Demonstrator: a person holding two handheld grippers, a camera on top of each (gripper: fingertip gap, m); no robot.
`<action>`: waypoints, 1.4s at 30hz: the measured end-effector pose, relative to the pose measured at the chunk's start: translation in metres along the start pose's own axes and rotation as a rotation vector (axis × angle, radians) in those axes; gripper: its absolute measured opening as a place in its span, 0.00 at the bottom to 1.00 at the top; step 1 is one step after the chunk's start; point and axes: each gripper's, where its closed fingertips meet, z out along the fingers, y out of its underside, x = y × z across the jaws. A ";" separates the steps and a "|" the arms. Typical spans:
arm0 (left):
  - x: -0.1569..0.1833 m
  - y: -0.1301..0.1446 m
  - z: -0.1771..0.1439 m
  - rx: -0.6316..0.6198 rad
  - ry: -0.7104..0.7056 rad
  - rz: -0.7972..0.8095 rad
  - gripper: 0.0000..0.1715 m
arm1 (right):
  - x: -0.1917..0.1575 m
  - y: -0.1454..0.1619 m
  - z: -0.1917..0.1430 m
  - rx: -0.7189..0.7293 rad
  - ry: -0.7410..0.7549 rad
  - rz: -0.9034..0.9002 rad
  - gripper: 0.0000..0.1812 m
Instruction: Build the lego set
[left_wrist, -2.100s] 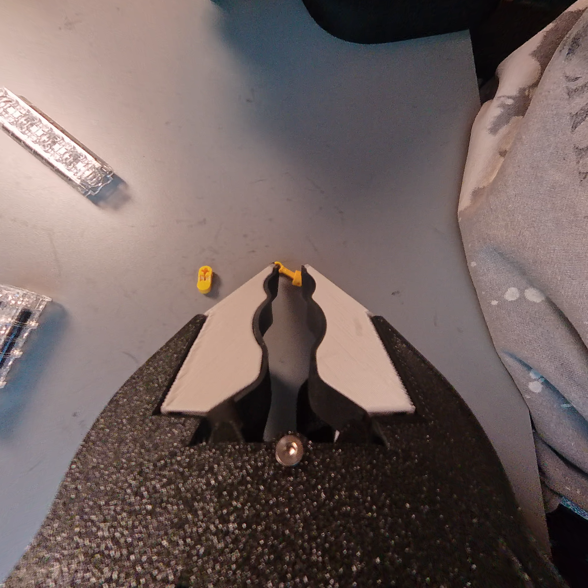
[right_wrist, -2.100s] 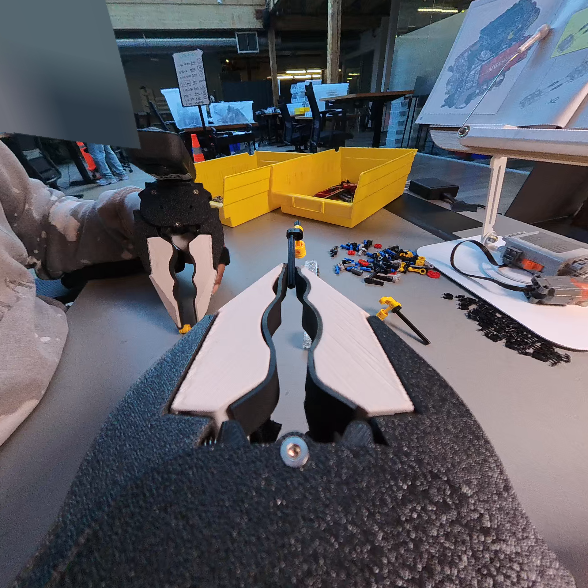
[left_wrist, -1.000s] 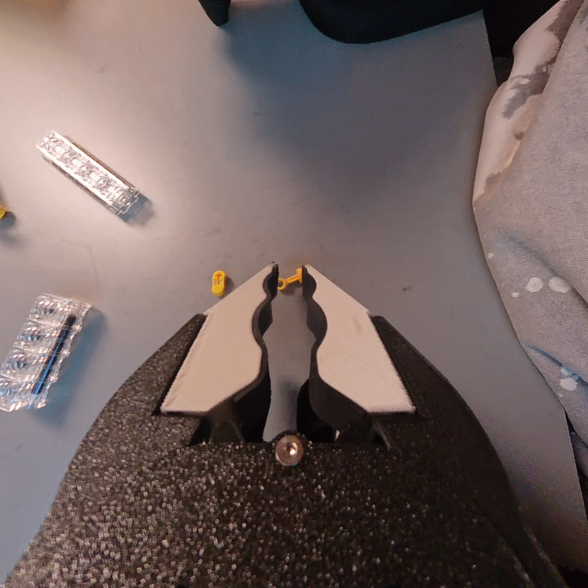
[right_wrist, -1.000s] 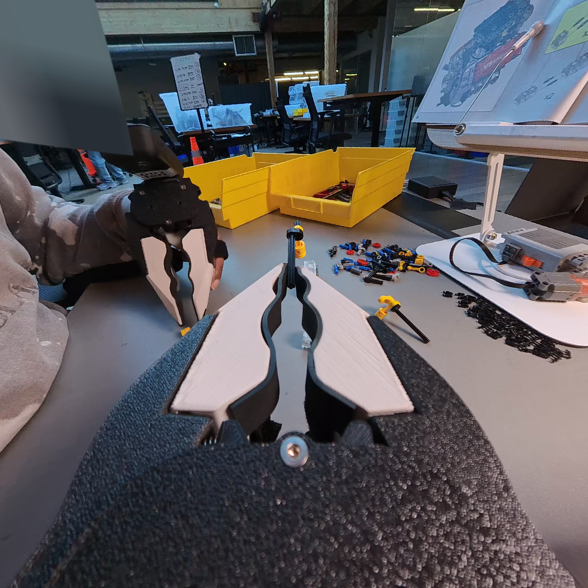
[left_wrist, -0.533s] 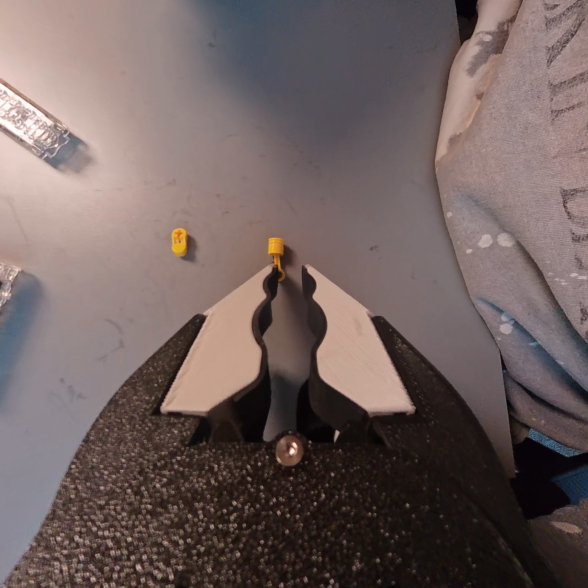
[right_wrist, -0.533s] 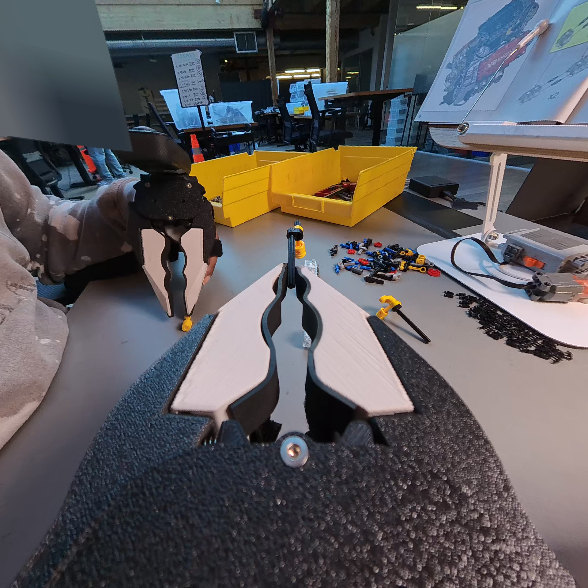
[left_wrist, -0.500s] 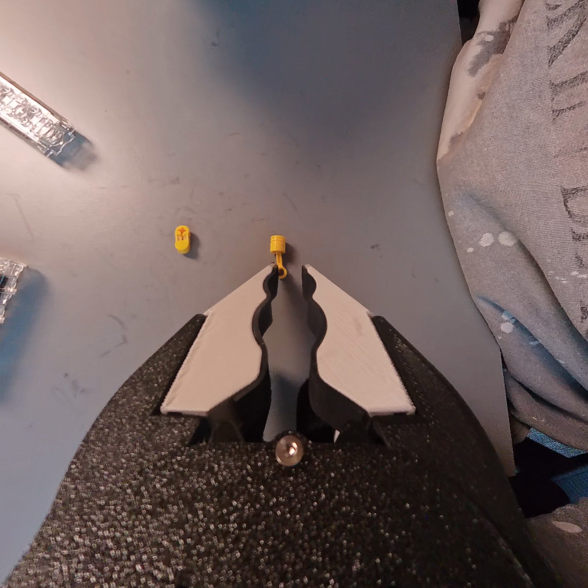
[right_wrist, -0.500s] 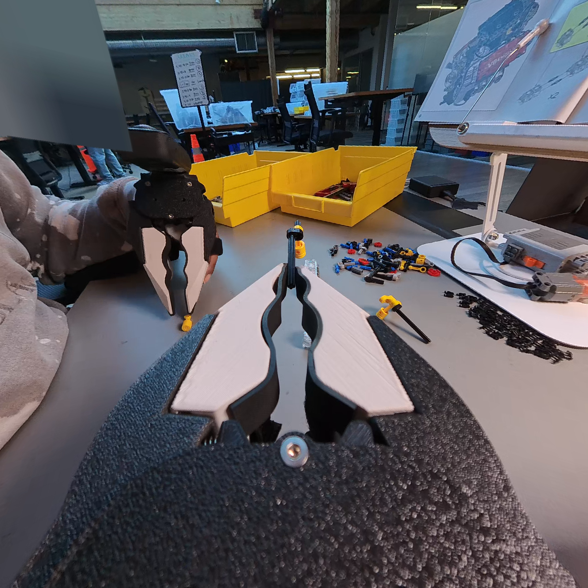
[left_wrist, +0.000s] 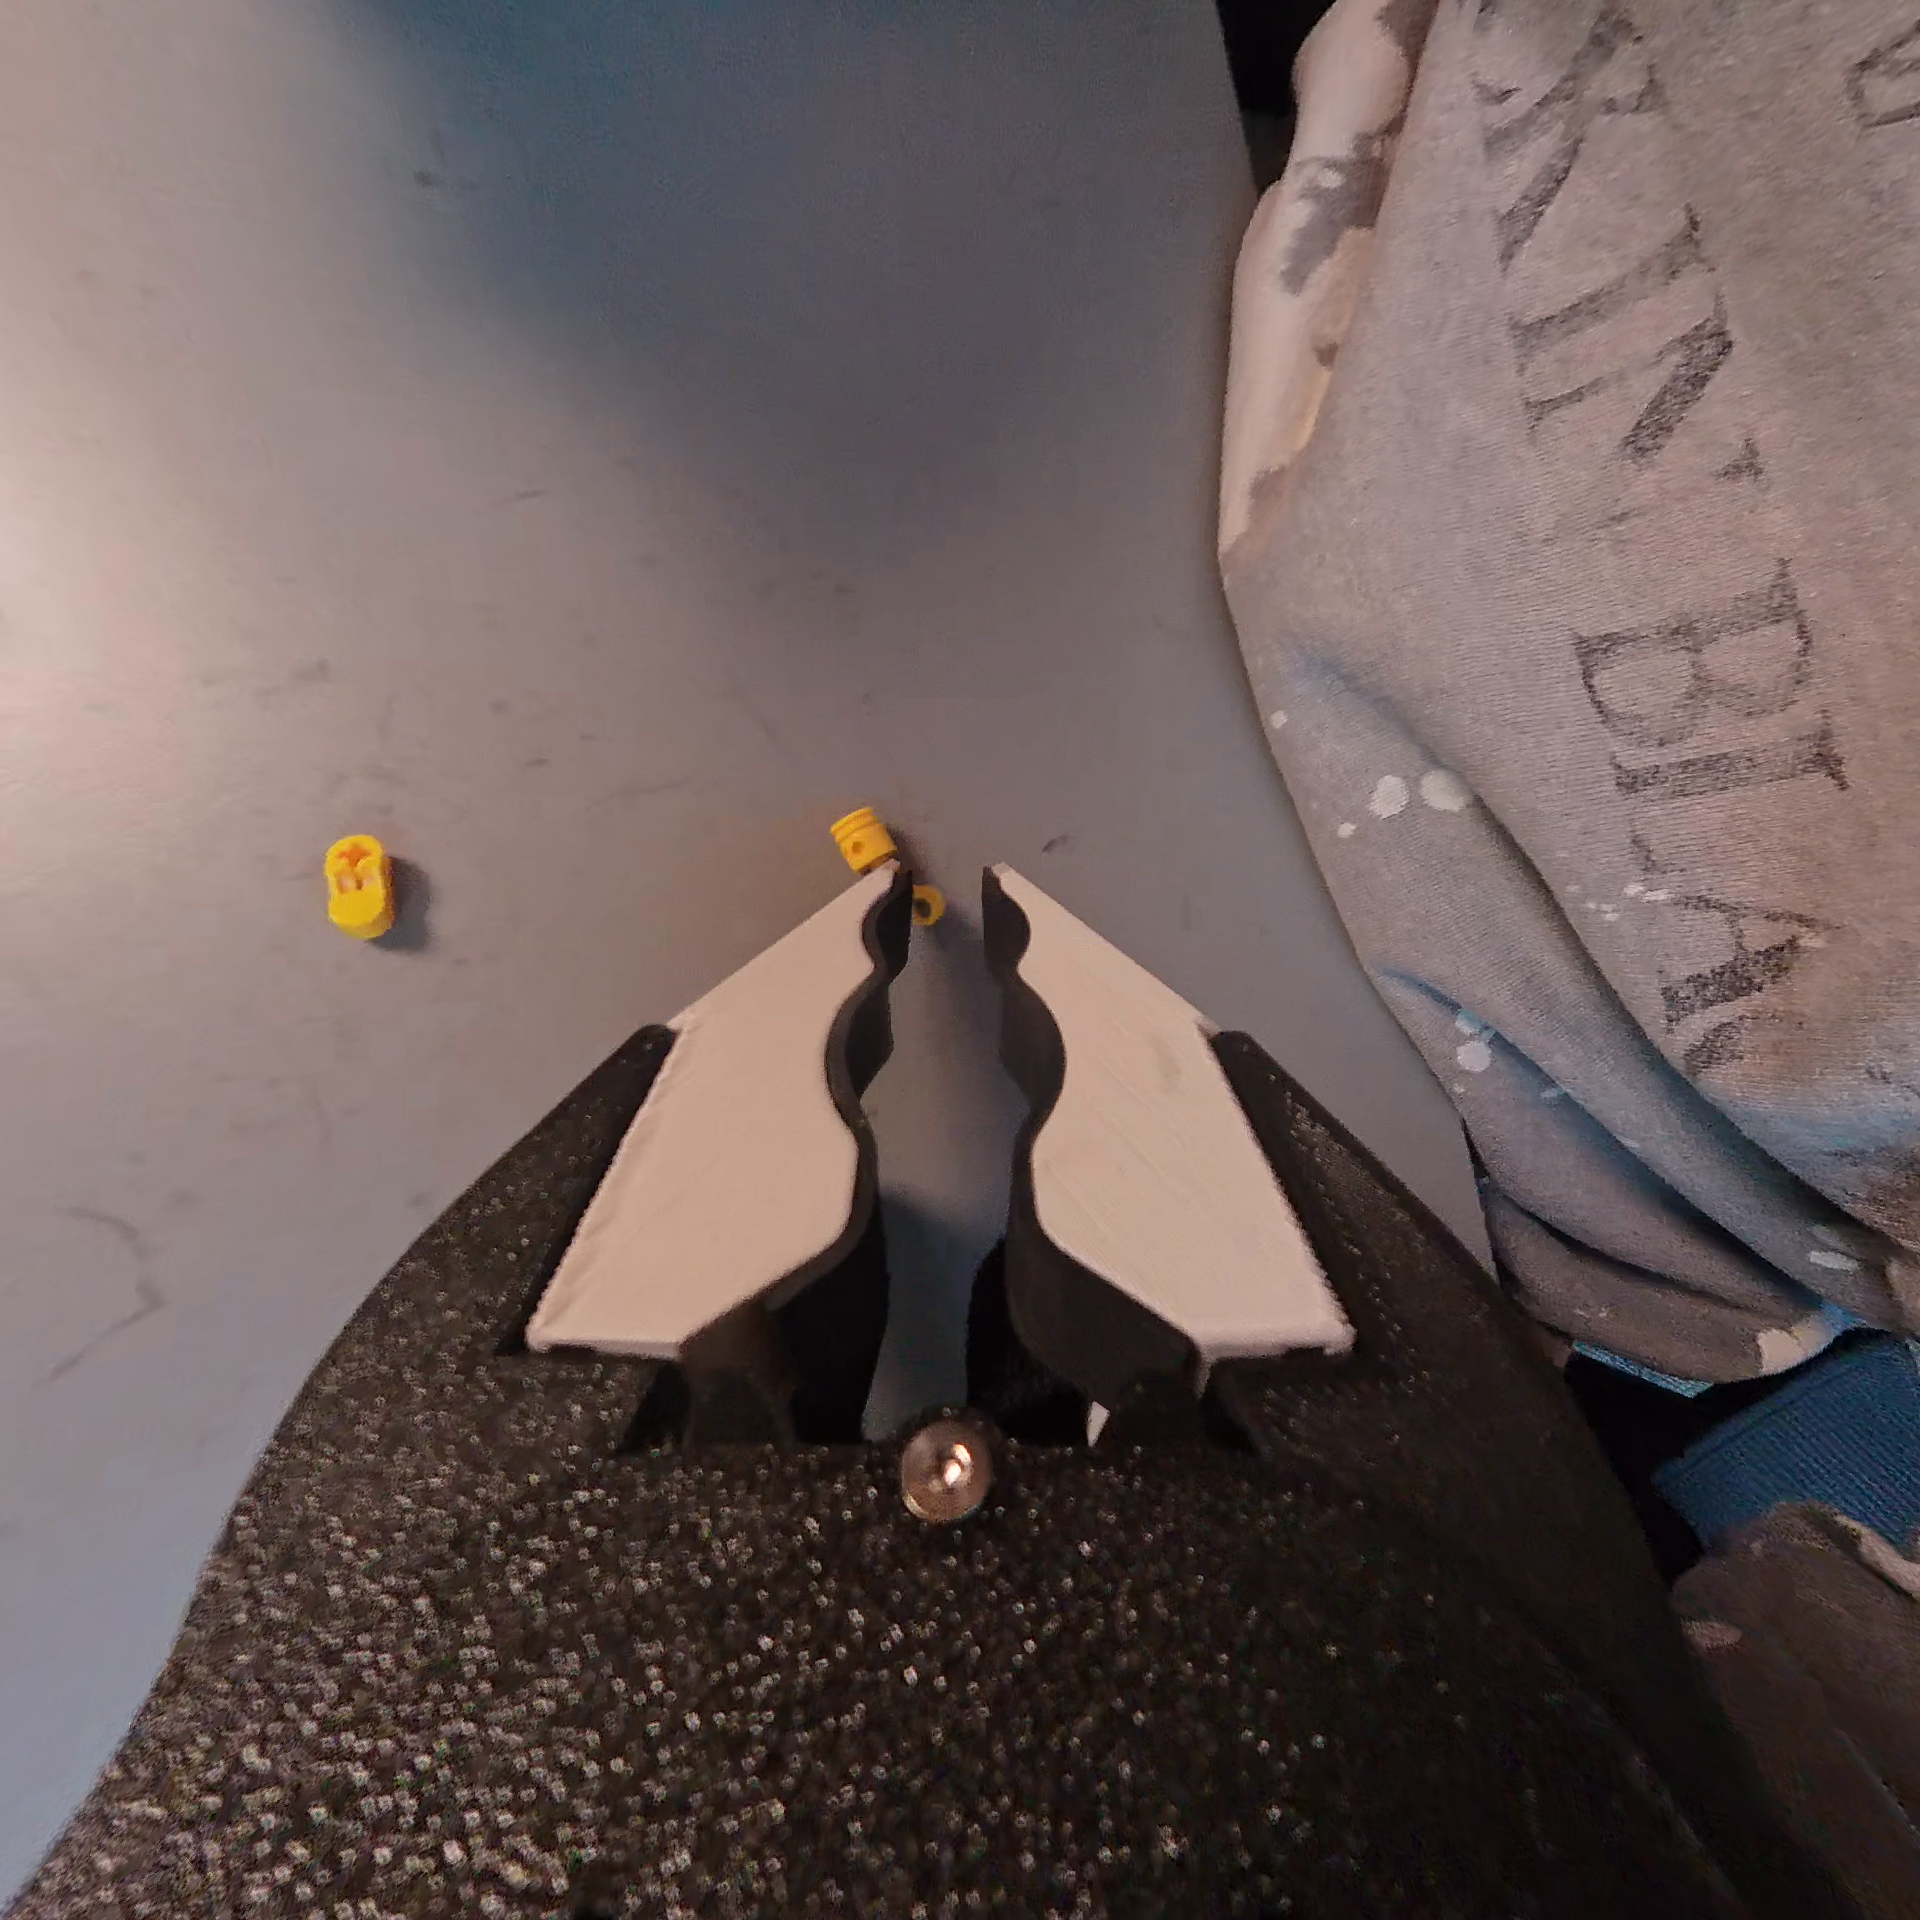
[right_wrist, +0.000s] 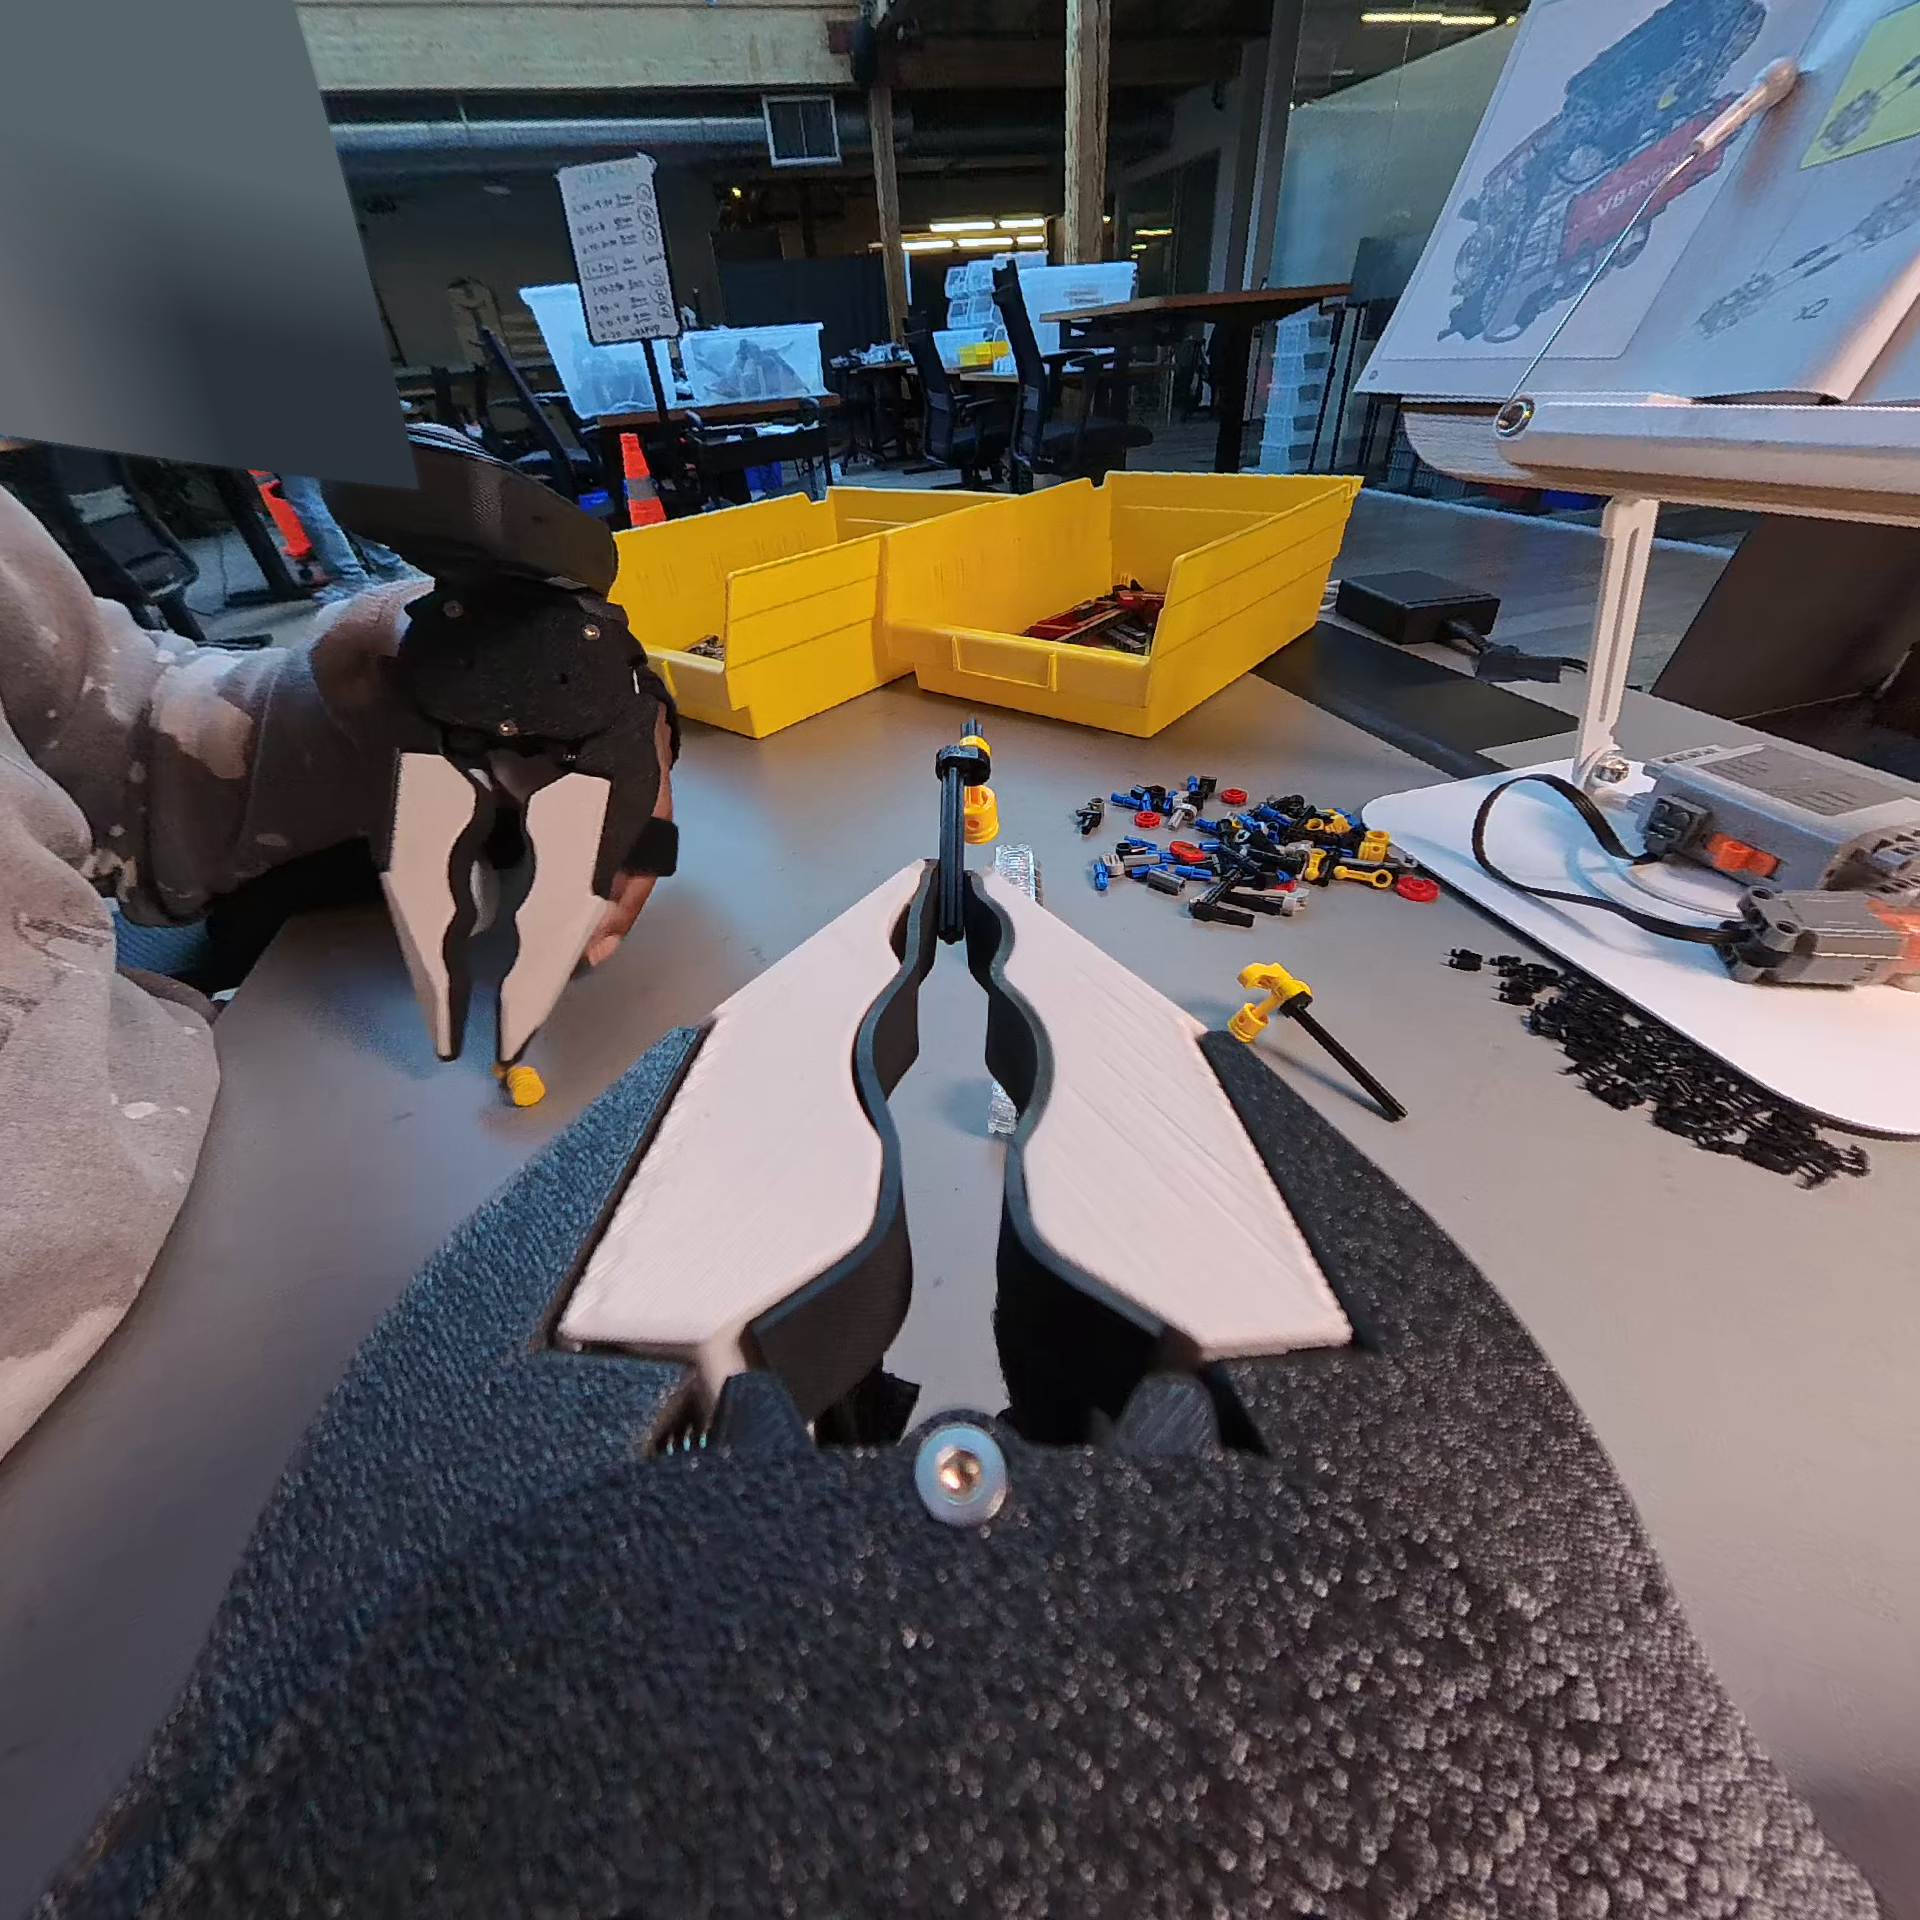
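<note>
My left gripper is slightly open, tips down at the grey table. A small yellow piston piece lies on the table against the left fingertip, its rod end reaching into the gap, not clamped. In the right wrist view the left gripper stands over that same yellow piston piece. My right gripper is shut on a black axle, held upright with yellow and black parts on its top end.
A yellow connector lies left of the left gripper. A person's grey sweatshirt fills the right side. Two yellow bins, a pile of small parts, a second axle, black pins and a motor on a white base. The left gripper's tips are roughly 20 centimeters from the right gripper's. My left gripper is the nearer one to the yellow connector: about 9 centimeters, against 15 centimeters.
The yellow piston piece, earlier lying crosswise at the left gripper's tips, has turned and now rests beside the left fingertip. The left gripper shifted toward the person. The right gripper held still.
</note>
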 end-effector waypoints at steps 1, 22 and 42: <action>0.006 -0.002 0.002 0.004 0.031 0.007 0.08 | 0.000 0.000 0.000 -0.001 0.000 -0.002 0.02; -0.052 -0.003 -0.017 0.007 -0.237 -0.086 0.07 | -0.003 0.003 0.002 -0.025 0.002 -0.016 0.02; -0.054 0.031 -0.031 -0.148 -0.274 0.036 0.04 | -0.002 0.003 0.002 -0.024 0.004 -0.010 0.02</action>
